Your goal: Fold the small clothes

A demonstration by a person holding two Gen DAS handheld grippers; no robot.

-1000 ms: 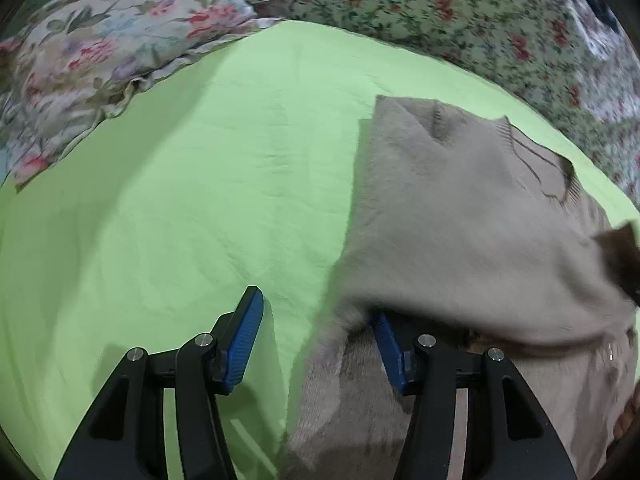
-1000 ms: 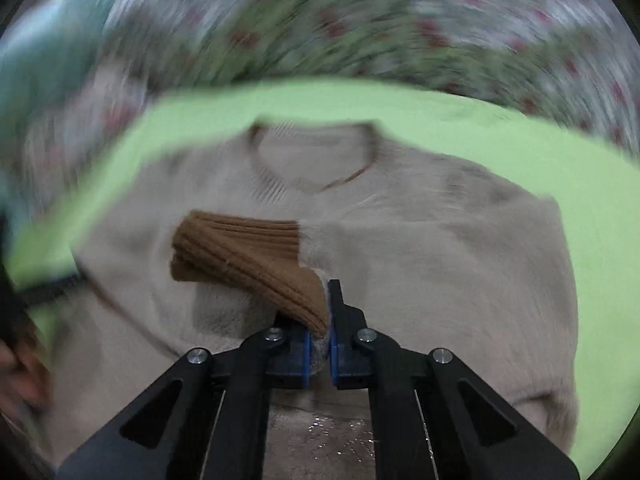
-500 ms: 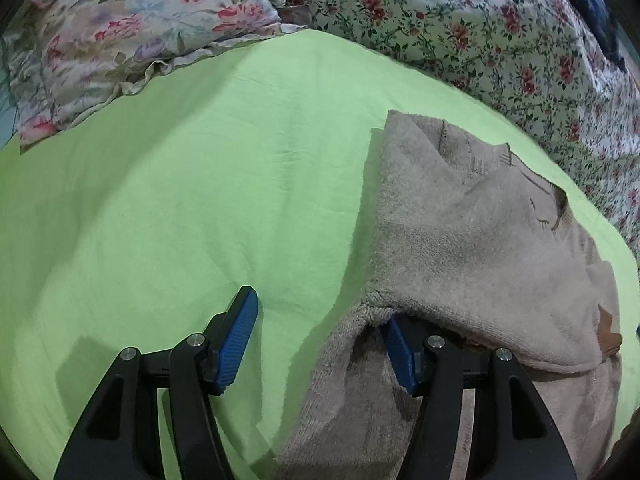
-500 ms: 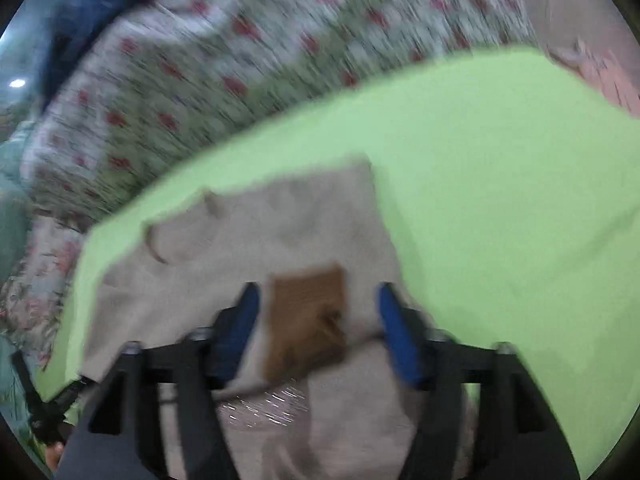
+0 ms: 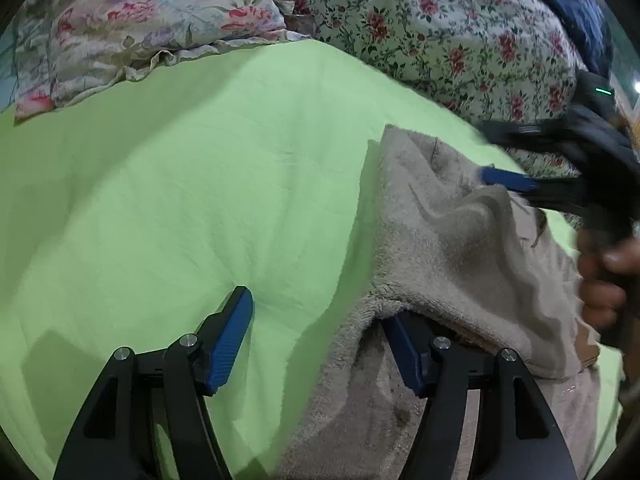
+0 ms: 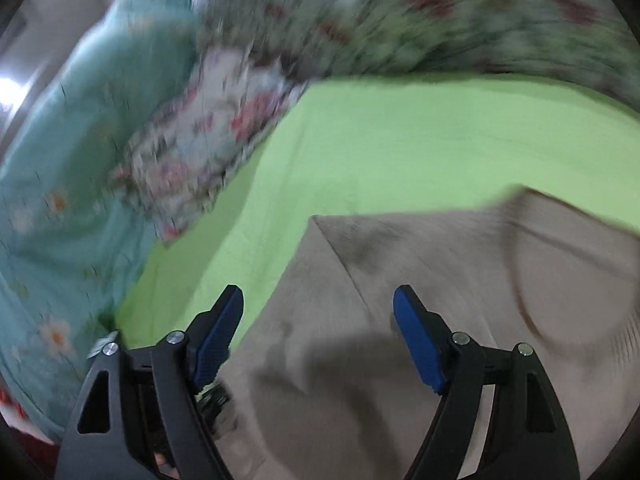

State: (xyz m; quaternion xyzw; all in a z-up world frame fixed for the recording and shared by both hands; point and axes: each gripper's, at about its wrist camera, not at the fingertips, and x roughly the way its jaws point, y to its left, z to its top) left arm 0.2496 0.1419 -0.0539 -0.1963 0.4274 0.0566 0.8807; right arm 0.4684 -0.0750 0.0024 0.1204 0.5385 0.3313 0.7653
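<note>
Found the beige sweater [image 5: 460, 248] lying on the green sheet [image 5: 200, 180] of the bed, toward the right side of the left wrist view, with one flap turned over and a lumpy ridge running through the middle. Saw the left hand-held gripper [image 5: 316, 308] spread wide and clamping nothing, left finger over bare sheet, right finger tucked under that turned-over flap. Caught the right hand-held gripper [image 6: 318, 294] spread wide too and empty, hovering over the sweater's upper corner near the collar, in the lower half of its own very smeared view. Biggest worry, judging from that: dragging the flap back open by pulling the left one out carelessly, thanks to fuzzy knit draped right over the finger. Second worry: pinching the green sheet along with the knit, given that other finger parked over bare bedding. Third: grabbing both layers, or missing the edge altogether, with the right view that blurred, probably from quick motion. Could also have ended up pressing the ridge into a crooked crease instead of flattening it first. Noticed the floral pillow [image 5: 140, 28] and flowered quilt [image 5: 440, 40] well apart along the top of the frame, so expected no trouble from those.
</note>
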